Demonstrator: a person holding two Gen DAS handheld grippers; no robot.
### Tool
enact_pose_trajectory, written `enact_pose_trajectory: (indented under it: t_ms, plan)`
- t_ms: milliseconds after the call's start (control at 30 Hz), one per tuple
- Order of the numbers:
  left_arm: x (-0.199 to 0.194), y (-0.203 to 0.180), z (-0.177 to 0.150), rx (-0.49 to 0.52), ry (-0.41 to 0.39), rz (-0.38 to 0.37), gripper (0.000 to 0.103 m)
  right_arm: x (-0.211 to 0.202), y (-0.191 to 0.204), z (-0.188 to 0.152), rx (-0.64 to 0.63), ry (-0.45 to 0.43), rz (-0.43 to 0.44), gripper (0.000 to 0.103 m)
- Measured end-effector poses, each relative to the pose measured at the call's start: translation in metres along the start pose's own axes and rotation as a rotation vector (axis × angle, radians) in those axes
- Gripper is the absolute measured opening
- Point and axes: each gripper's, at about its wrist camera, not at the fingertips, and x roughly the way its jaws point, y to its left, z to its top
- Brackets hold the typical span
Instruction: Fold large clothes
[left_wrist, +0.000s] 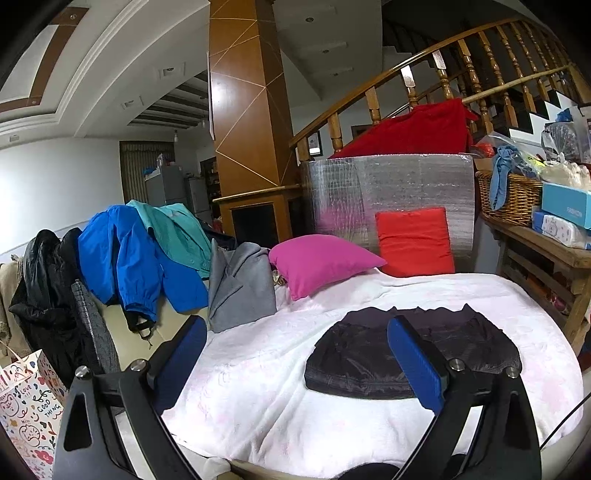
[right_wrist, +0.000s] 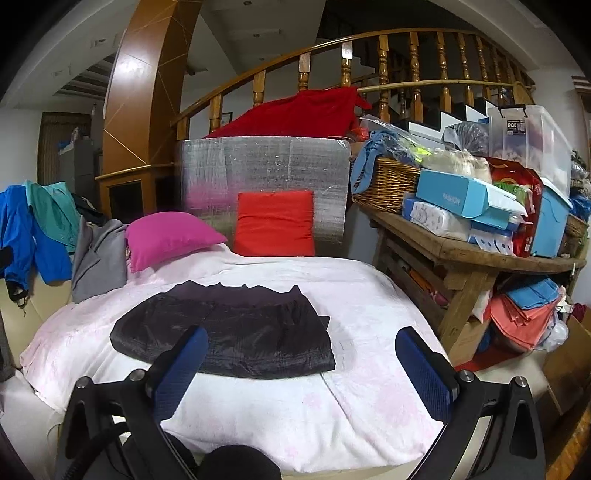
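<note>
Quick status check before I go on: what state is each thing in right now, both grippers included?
dark garment: folded, flat on the white blanket
left gripper: open, empty
right gripper: open, empty
blue jacket: unfolded, draped
teal shirt: unfolded, draped
grey garment: slumped, unfolded
pink pillow: lying tilted
red cushion: upright against the silver panel

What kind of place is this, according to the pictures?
Most likely a lived-in home, a living area used for sorting laundry. A wooden staircase railing curves behind, jackets hang over a sofa back, and a white blanket holds a folded dark garment.
</note>
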Motion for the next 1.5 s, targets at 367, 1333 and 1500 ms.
enact_pose_trajectory:
  t_ms: [367, 1333, 1500]
  plan:
    - [0.001, 0.003, -0.005, 0.000, 0.015, 0.003, 0.099, 0.006, 0.008, -0.005, -0.009, 0.033, 0.003, 0.103]
    - [-0.002, 0.009, -0.009, 0.000, 0.018, 0.011, 0.099, 0.003, 0.019, -0.006, -0.021, 0.040, 0.016, 0.103]
    - [-0.002, 0.011, -0.010, -0.004, 0.017, 0.010, 0.099, 0.002, 0.020, -0.006, -0.026, 0.033, 0.014, 0.103]
